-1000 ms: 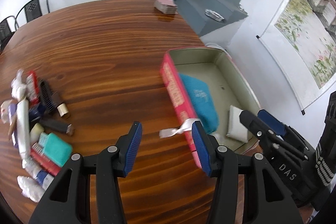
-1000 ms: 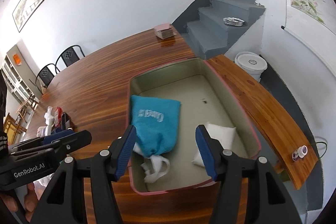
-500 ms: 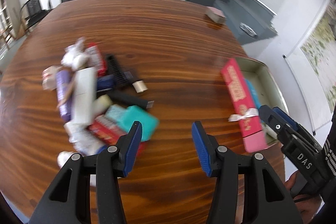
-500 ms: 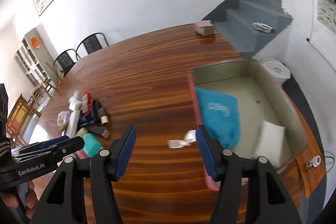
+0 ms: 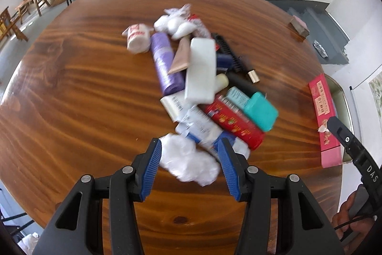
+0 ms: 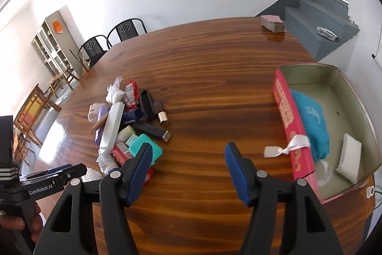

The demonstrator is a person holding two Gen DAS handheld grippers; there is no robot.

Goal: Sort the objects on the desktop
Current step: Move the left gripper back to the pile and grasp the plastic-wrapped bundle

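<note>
Two black grippers with blue ribbed pads hang over a round brown wooden table (image 6: 214,78). The left gripper (image 5: 189,167) has its jaws apart above a crinkled white plastic packet (image 5: 188,163), pads clear of it. The right gripper (image 6: 188,171) stands with jaws apart over bare wood; they have just been opening, nothing between them. Beyond lies a heap of toiletries: a red tube (image 5: 235,122), a teal rectangular case (image 5: 261,112), a white flat box (image 5: 200,71) and a purple bottle (image 5: 164,62). Well apart to the right sits a pink-sided open tin box (image 6: 290,121) holding a blue cloth pouch (image 6: 310,123).
</note>
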